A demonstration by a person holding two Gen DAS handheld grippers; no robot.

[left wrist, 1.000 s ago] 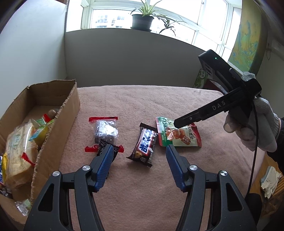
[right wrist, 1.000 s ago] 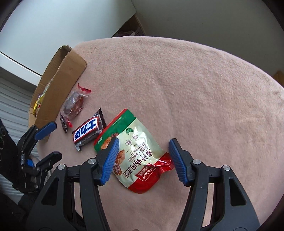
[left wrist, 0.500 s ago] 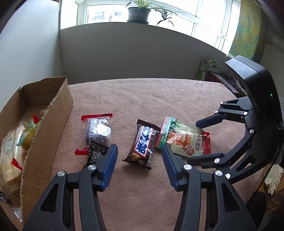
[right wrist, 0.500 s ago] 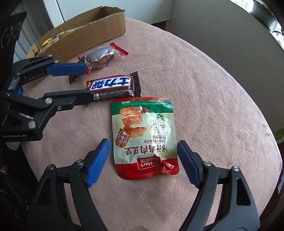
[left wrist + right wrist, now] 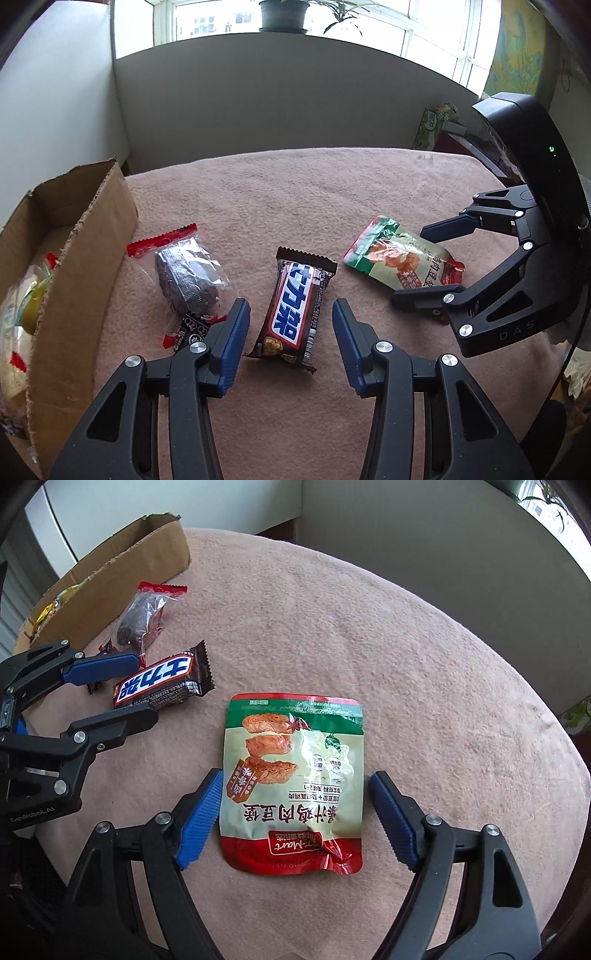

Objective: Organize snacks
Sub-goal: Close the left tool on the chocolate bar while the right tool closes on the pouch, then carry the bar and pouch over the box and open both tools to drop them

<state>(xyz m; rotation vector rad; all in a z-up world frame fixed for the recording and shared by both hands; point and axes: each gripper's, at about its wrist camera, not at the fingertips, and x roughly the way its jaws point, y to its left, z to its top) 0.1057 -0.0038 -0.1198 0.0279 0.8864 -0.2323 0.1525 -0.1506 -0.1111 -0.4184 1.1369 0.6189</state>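
Left gripper [image 5: 290, 345] lower, jaws closing astride chocolate bar [image 5: 295, 306]; right gripper [image 5: 295, 818] released astride pouch [image 5: 295, 786].

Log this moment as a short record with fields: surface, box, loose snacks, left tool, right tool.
surface: pink cloth
box: cardboard box, open, already holding snacks
loose snacks: chocolate bar, green pouch, clear-wrapped dark snack, small dark candy
left tool: jaws closing either side of the chocolate bar, pads not touching it
right tool: open, straddling the green pouch, no contact
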